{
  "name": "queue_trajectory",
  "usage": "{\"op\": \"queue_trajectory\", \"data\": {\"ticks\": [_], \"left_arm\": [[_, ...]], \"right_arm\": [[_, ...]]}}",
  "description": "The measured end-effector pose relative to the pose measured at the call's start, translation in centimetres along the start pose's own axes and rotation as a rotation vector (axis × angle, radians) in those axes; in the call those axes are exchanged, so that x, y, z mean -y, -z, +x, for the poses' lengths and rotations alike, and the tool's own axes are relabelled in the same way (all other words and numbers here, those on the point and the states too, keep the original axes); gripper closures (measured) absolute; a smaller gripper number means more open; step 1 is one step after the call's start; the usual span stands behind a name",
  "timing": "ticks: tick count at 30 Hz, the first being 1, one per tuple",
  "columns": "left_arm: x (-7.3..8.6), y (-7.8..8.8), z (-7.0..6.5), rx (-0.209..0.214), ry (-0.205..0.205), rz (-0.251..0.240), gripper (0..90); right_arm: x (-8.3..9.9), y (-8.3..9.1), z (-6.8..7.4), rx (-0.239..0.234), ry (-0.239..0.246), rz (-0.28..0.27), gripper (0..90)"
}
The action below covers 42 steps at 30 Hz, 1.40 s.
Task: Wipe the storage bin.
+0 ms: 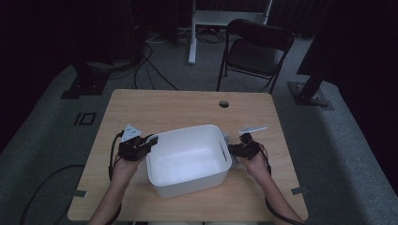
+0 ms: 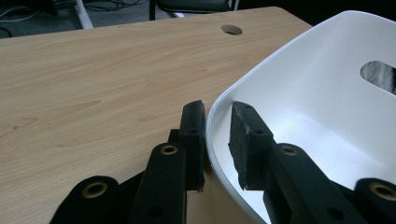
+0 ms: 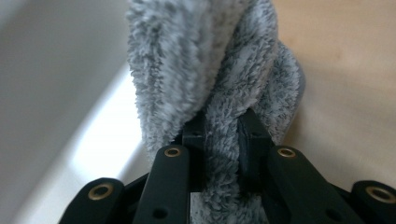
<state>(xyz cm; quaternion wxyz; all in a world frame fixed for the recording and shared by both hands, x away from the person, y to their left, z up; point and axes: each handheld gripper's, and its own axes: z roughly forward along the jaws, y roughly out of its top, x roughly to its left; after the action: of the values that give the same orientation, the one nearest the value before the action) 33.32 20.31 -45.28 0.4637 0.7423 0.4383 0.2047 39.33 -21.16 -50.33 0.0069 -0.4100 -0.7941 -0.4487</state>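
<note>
Item: white plastic tub [image 1: 187, 159], empty, on the wooden table [image 1: 164, 103] near its front edge, midway between the side edges. Rigid, light, smooth-walled, likely slippery; best taken at the rim or the slotted handle.
Left gripper [image 2: 217, 140]: jaws straddle the tub's left rim, pinching the thin wall.
Right gripper [image 3: 222, 135]: jaws clamped on a grey fluffy cloth [image 3: 210, 65], soft and compressible, just beside the tub's right wall.

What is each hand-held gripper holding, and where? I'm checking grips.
Left hand-held gripper straddles the white tub rim; contact unclear. Right hand-held gripper pinches a fold of grey fluffy cloth.
</note>
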Motion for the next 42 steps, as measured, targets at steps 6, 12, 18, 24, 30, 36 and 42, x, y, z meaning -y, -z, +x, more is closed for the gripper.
{"op": "queue_trajectory", "data": {"ticks": [6,12,18,24,30,36,42], "left_arm": [[-0.1,0.0,-0.1,-0.004,-0.009,0.006,75.4],[-0.1,-0.1,-0.1,-0.008,-0.011,0.011,75.4],[-0.1,-0.1,-0.2,-0.014,-0.004,0.01,75.2],[-0.1,-0.1,-0.1,-0.006,0.0,0.008,75.1],[-0.2,-0.1,-0.1,-0.005,-0.009,0.014,75.2],[-0.3,-0.2,-0.3,-0.018,-0.012,0.022,75.3],[-0.3,-0.2,-0.4,-0.031,-0.016,0.028,75.4]], "right_arm": [[-1.6,1.6,0.5,-0.022,-0.005,-0.112,76.8],[-1.6,0.4,0.3,0.007,0.004,-0.068,77.0],[-0.5,-2.0,-0.3,0.067,0.017,0.047,77.3],[-0.5,-2.0,-0.8,0.048,0.005,0.047,77.1],[-2.7,0.2,-0.7,-0.022,-0.017,-0.069,77.0],[-3.8,0.1,-0.3,-0.015,0.009,-0.08,77.2],[-3.2,-1.4,-0.6,0.034,0.024,-0.015,77.6]]}}
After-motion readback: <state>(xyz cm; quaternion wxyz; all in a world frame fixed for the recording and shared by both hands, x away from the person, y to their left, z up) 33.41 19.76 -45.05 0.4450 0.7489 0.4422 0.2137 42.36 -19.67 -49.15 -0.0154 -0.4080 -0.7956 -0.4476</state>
